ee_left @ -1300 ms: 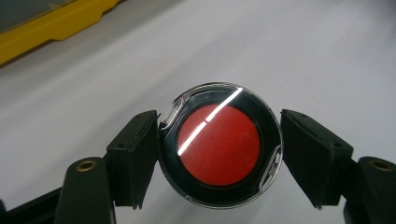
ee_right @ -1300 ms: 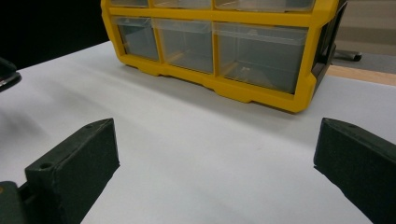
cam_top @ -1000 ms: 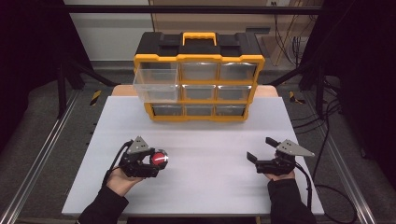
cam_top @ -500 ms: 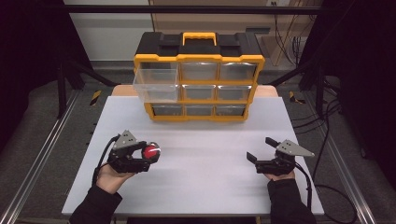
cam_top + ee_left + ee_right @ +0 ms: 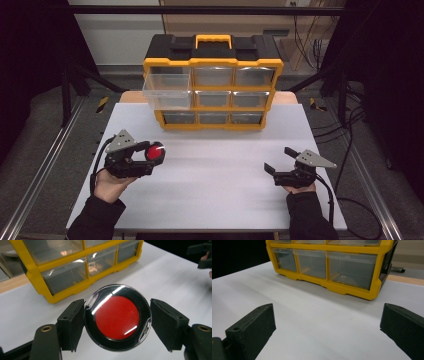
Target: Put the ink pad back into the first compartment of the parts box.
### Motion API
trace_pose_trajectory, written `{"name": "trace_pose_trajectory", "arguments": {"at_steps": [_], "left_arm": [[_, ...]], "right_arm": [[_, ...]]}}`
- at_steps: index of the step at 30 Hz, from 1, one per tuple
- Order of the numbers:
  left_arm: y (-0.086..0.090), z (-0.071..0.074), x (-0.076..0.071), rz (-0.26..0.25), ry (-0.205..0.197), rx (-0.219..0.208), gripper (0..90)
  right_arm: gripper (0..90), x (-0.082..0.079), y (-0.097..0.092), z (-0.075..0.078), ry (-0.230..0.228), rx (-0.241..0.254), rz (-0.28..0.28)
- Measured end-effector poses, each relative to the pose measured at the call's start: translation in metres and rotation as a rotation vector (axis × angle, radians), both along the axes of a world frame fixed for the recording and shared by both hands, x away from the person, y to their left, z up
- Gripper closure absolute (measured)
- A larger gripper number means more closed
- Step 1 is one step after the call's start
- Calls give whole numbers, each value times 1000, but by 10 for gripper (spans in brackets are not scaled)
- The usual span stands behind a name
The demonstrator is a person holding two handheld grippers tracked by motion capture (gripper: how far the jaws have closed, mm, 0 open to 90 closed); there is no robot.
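One yellow drawer cabinet [image 5: 213, 82] stands at the far side of the white desk [image 5: 215, 180], its upper-left drawer [image 5: 167, 91] pulled out. Near left, the left hand-held gripper [image 5: 150, 161] clamps a round red-centred disc [image 5: 117, 317] above the desk; near right, the right hand-held gripper [image 5: 280, 160] rests with jaws apart.

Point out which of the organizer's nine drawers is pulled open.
The top-left drawer of the yellow organizer is the open one: it juts forward past the frame, while the other eight sit flush in their slots.
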State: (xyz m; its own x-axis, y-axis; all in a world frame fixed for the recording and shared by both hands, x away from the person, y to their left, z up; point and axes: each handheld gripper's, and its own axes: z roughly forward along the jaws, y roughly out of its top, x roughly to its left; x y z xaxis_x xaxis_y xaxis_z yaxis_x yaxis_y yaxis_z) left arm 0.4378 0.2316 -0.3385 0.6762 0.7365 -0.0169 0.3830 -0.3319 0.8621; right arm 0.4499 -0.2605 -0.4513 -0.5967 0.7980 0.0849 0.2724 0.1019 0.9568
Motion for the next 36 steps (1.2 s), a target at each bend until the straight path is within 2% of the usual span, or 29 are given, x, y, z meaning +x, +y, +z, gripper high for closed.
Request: {"name": "trace_pose_trajectory", "arguments": {"at_steps": [9,14,21,25,36], "left_arm": [[-1,28,4,5,-52,-36,291],[-5,43,5,0,-78,-38,291],[-8,60,9,0,-102,-51,291],[-9,70,11,1,-112,-79,291],[-11,103,17,10,-153,-101,291]], "right_arm": [[0,0,0,0,0,1,2],[0,0,0,1,0,4,1],[0,0,-1,1,0,6,2],[0,0,-1,1,1,5,2],[0,0,-1,1,-1,5,2]]}}
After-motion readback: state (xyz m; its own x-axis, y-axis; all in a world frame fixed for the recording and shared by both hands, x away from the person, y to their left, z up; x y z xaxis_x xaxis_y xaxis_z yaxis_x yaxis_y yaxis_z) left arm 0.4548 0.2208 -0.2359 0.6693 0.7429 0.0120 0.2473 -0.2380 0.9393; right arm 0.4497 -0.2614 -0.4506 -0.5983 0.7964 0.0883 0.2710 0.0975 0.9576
